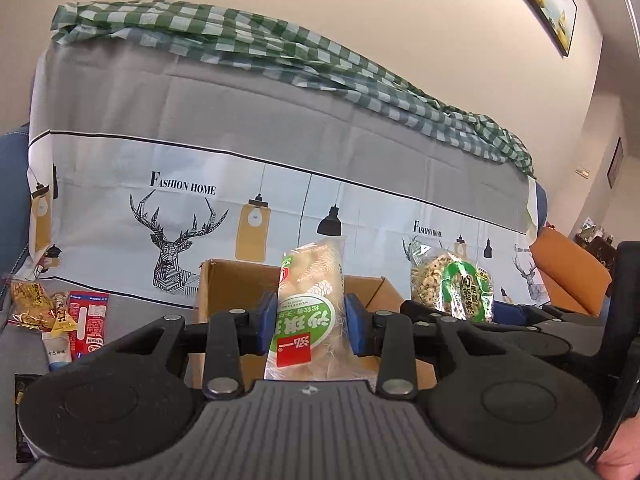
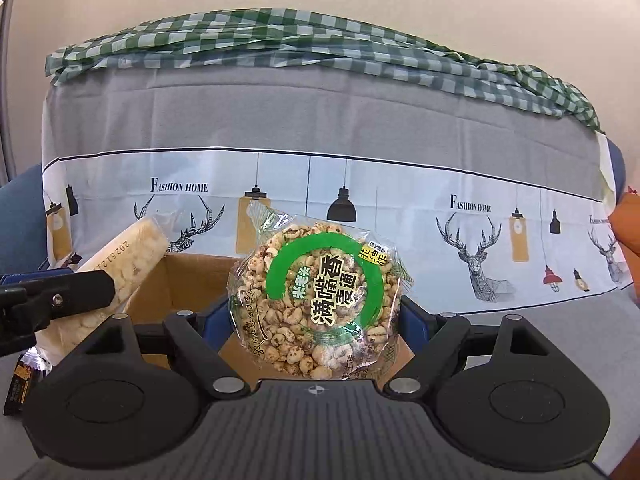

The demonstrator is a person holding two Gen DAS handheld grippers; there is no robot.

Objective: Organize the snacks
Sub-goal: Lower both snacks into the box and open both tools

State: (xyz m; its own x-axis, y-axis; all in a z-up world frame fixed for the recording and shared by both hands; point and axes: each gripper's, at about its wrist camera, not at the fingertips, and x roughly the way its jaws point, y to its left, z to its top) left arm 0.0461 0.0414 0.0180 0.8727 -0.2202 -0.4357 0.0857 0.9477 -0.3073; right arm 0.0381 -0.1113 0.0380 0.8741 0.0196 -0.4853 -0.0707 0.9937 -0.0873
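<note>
My left gripper (image 1: 310,322) is shut on a long clear pack of pale puffed snack with a green and red label (image 1: 310,312), held upright above an open cardboard box (image 1: 236,284). My right gripper (image 2: 316,320) is shut on a round puffed-grain cake pack with a green ring label (image 2: 316,292), held over the same box (image 2: 192,280). The round pack shows to the right in the left wrist view (image 1: 452,286). The long pack (image 2: 120,276) and the left gripper's finger (image 2: 60,296) show at the left in the right wrist view.
Loose snacks lie on the grey seat left of the box: a yellow packet (image 1: 34,304), a red and blue pack (image 1: 88,320), a white tube (image 1: 58,348) and a dark packet (image 2: 20,380). A deer-print cloth (image 1: 280,160) covers the sofa back. An orange cushion (image 1: 568,276) sits right.
</note>
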